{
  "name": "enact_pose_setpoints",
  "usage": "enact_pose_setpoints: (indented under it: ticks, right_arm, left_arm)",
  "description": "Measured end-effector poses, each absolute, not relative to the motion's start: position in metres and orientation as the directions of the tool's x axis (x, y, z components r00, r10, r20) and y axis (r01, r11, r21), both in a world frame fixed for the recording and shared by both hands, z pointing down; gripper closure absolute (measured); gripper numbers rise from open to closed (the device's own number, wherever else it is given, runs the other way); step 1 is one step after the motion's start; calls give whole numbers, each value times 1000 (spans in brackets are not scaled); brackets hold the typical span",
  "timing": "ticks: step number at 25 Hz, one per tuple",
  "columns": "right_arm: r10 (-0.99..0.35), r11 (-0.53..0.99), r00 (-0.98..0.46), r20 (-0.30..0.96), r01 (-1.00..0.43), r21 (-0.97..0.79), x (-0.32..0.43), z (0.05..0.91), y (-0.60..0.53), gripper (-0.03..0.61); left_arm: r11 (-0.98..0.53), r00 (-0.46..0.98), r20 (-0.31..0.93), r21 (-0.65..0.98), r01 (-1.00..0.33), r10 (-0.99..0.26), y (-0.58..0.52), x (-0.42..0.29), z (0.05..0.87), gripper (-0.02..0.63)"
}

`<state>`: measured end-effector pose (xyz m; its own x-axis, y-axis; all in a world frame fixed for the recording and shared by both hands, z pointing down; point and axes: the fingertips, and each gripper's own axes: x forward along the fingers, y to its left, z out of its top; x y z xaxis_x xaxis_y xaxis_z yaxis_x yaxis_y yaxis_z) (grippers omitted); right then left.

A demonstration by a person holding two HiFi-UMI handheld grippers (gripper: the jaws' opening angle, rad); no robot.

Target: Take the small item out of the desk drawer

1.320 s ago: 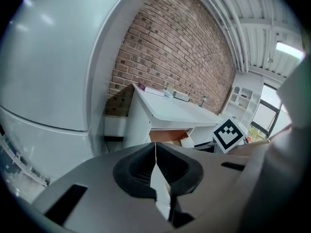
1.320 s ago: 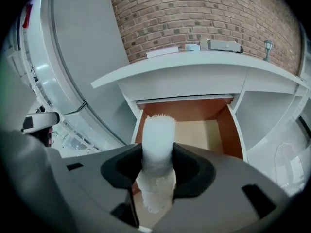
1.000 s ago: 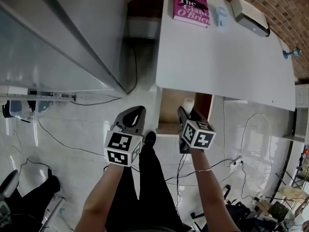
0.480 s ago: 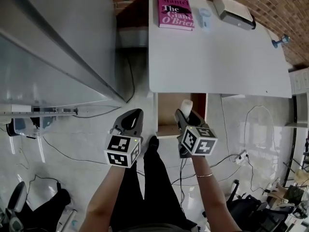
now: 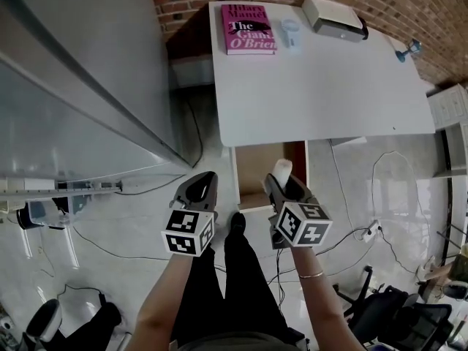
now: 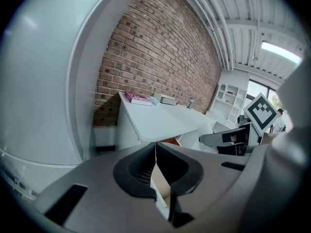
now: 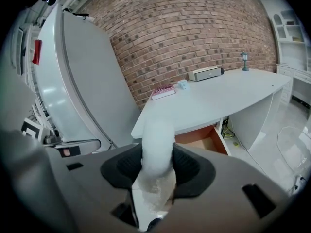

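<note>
My right gripper (image 5: pixel 284 180) is shut on a small white cylindrical item (image 5: pixel 281 170), which sticks up and forward from between its jaws (image 7: pixel 156 144). It hovers above the open wooden drawer (image 5: pixel 257 168) that stands pulled out from under the white desk (image 5: pixel 322 79). My left gripper (image 5: pixel 199 189) hangs over the floor to the left of the drawer, its jaws together with nothing between them (image 6: pixel 156 169). In the right gripper view the drawer's orange-brown inside (image 7: pixel 201 139) shows beyond the item.
On the desk's far side lie a pink book (image 5: pixel 248 29), a small pale-blue object (image 5: pixel 291 29) and a white box-shaped device (image 5: pixel 333 17). A large grey cabinet (image 5: pixel 80 72) stands left. Cables (image 5: pixel 139 189) trail over the floor; a brick wall is behind.
The head view has shifted so the desk and drawer sit further left and lower. Both grippers keep their places relative to the drawer; the right one still holds the white item.
</note>
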<state>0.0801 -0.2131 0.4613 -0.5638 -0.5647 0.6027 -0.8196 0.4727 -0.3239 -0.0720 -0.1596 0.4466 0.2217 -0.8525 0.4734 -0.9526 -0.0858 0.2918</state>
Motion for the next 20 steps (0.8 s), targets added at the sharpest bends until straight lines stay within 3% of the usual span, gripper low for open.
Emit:
enact_pose_setpoints:
  ticks: [20]
  right_arm:
    - [-664,423,-547,510,-837,-347,99,399,-183,397]
  left_arm:
    - [-179,279,444,256,-950,-851,-162,-64,415,591]
